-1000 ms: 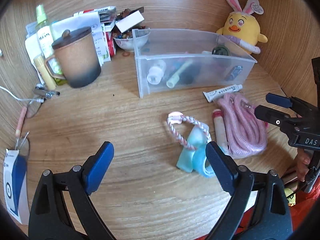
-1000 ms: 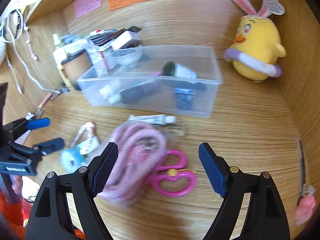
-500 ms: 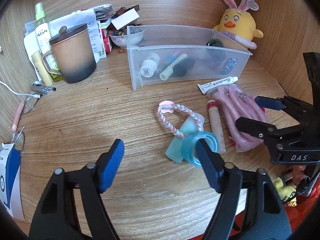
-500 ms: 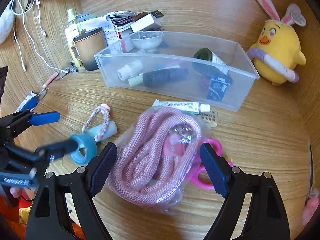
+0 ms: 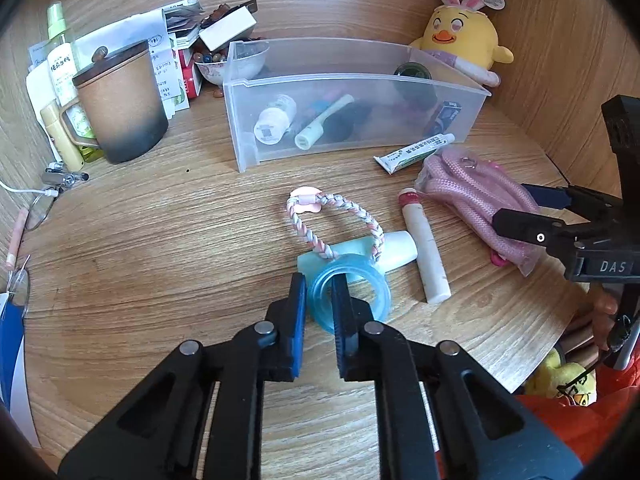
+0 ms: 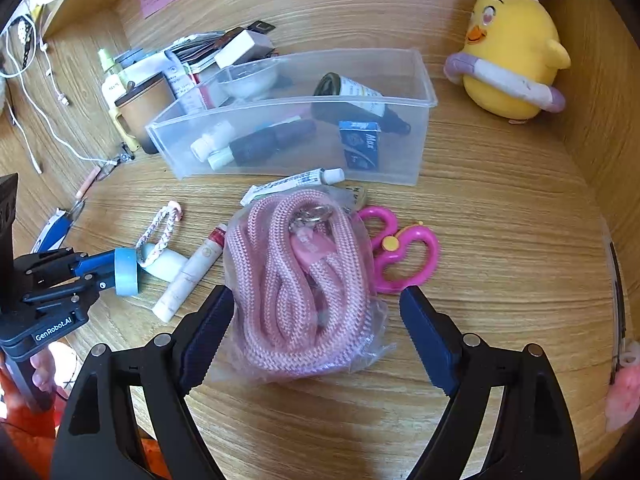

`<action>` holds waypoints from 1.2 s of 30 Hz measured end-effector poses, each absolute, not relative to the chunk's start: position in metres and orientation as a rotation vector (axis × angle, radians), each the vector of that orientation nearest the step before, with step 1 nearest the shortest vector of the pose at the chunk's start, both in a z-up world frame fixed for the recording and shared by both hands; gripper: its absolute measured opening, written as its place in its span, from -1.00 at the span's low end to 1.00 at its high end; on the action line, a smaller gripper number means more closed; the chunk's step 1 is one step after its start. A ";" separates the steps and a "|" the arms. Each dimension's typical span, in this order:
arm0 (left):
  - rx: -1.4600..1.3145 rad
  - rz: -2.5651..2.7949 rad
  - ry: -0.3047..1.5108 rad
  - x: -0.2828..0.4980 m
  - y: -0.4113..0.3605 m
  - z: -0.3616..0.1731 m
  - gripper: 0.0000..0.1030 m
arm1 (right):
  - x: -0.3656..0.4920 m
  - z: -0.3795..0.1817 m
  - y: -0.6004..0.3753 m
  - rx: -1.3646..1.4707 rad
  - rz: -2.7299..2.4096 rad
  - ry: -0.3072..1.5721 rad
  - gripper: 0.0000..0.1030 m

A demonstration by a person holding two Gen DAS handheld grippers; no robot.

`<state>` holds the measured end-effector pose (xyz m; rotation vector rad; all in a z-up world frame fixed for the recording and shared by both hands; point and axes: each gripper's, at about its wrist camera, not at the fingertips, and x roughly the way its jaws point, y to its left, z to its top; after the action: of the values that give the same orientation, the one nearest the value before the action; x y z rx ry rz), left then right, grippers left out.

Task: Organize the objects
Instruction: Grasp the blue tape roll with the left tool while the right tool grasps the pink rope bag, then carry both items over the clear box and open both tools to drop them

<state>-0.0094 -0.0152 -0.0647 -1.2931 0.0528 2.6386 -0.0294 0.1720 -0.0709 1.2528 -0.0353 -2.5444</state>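
My left gripper (image 5: 320,300) is shut on the near wall of a translucent blue tape ring (image 5: 382,292), one jaw inside the ring and one outside. The ring rests against a pale blue tube (image 5: 396,246) tied to a braided pink-white loop (image 5: 316,220). In the right wrist view, the left gripper (image 6: 102,270) holds the ring (image 6: 126,272) at the left. My right gripper (image 6: 316,300) is open, its fingers on either side of a bagged pink rope (image 6: 296,280) without pressing it. A clear bin (image 6: 424,92) behind holds bottles and a small box.
A white ointment tube (image 6: 296,180) lies between rope and bin, a white stick (image 6: 192,272) left of the rope, pink scissors (image 6: 404,256) right of it. A yellow plush chick (image 6: 512,60) sits at the back right. A brown lidded mug (image 5: 120,104), papers and glasses (image 5: 40,208) crowd the left.
The left gripper's jaws went from wide open to shut on the blue ring's wall. The right gripper came forward and lower, so the rope bag now lies between its fingers.
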 end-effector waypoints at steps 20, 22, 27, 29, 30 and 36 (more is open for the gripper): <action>-1.117 2.719 -0.090 -0.022 -0.028 -0.024 -0.85 | -0.026 -0.071 0.164 1.177 -2.586 0.001 0.04; -1.099 2.726 -0.094 -0.025 -0.029 -0.019 -0.85 | -0.024 -0.068 0.166 1.165 -2.586 -0.018 0.02; -1.042 2.757 -0.077 -0.026 -0.030 -0.003 -0.85 | -0.015 -0.056 0.165 1.092 -2.604 -0.002 -0.03; -1.023 2.767 -0.071 -0.027 -0.030 0.002 -0.85 | -0.011 -0.049 0.165 1.061 -2.597 -0.010 -0.03; -1.015 2.771 -0.071 -0.028 -0.030 0.005 -0.85 | -0.010 -0.047 0.165 1.050 -2.591 -0.018 -0.03; -0.957 2.795 -0.073 -0.037 -0.027 0.018 -0.85 | -0.015 -0.028 0.169 0.990 -2.599 -0.062 -0.03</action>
<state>-0.0367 -0.0271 0.0177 -0.9573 -0.0727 2.7953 -0.0146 0.1686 -0.0282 0.9902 -0.0618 -2.5985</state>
